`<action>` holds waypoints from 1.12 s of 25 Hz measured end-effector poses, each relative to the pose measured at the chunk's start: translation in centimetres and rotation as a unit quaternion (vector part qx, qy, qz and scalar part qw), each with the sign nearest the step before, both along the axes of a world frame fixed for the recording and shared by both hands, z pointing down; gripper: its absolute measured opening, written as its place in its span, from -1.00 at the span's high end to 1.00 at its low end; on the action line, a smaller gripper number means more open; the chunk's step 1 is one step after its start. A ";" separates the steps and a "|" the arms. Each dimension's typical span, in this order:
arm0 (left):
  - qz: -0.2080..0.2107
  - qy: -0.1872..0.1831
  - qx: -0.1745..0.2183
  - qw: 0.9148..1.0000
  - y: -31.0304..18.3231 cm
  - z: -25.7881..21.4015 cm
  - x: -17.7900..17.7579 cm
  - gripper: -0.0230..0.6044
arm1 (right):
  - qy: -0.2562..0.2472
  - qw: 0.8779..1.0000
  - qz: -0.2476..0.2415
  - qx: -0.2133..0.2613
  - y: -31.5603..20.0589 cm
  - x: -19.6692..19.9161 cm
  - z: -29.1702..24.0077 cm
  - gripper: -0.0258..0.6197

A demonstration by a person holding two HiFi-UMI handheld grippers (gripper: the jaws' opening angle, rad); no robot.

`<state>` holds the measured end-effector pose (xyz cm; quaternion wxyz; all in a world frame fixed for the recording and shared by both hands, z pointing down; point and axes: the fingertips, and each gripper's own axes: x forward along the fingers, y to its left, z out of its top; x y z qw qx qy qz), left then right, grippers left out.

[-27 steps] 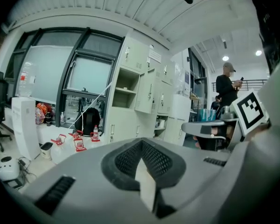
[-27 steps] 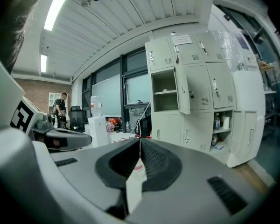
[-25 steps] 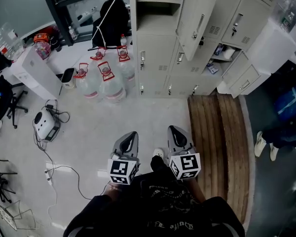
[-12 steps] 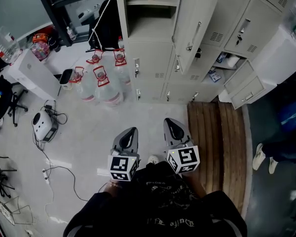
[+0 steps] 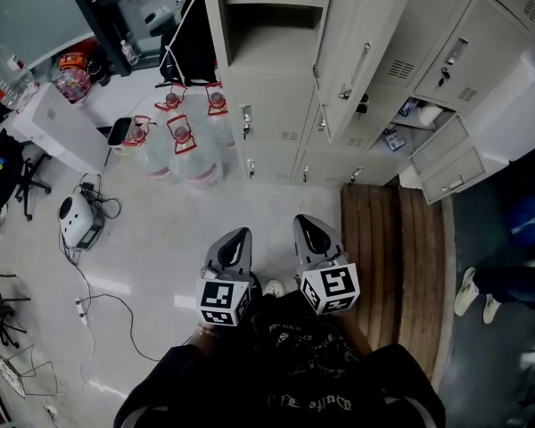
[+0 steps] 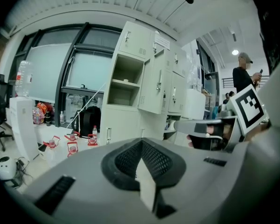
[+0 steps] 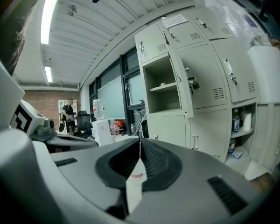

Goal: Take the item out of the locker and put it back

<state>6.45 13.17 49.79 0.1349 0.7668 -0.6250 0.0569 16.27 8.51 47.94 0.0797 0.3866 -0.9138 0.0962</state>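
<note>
Facing locker (image 5: 269, 36) at 12 o'clock: left gripper (image 5: 236, 241), right gripper (image 5: 308, 230) both closed, empty; reach may clip door (image 5: 364, 43) at 1 o'clock.

Dim head view w/ dark corners; gripper views fisheye-warped, ceiling tube light (image 7: 49, 17) glaring.

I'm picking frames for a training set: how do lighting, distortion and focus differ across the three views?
Head view: even but dim light, the person's dark top nearly featureless, mild bending at the edges. Left gripper view: strong fisheye, black corners, lockers bowed. Right gripper view: same fisheye, ceiling light blown out.
</note>
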 end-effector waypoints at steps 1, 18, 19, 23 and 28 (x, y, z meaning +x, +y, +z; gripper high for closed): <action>0.000 0.002 -0.002 1.000 -0.3 0.1 -0.1 0.91 | -0.001 1.000 0.000 -0.001 -0.2 -0.1 -0.1 0.90; 0.049 -0.001 -0.003 0.999 -12.8 0.7 -4.7 0.91 | -0.009 0.999 0.044 -0.004 -11.2 -4.7 -0.1 0.91; 0.053 -0.001 -0.002 0.999 -13.7 0.7 -5.1 0.91 | -0.009 0.999 0.045 -0.004 -11.9 -5.2 -0.1 0.91; 0.072 -0.002 0.003 0.997 -17.6 0.4 -7.0 0.91 | -0.013 0.998 0.060 -0.003 -15.0 -7.2 -0.1 0.91; 0.096 -0.006 0.005 0.995 -21.9 0.0 -9.4 0.91 | -0.032 0.996 0.083 -0.011 -18.8 -9.4 -0.8 0.91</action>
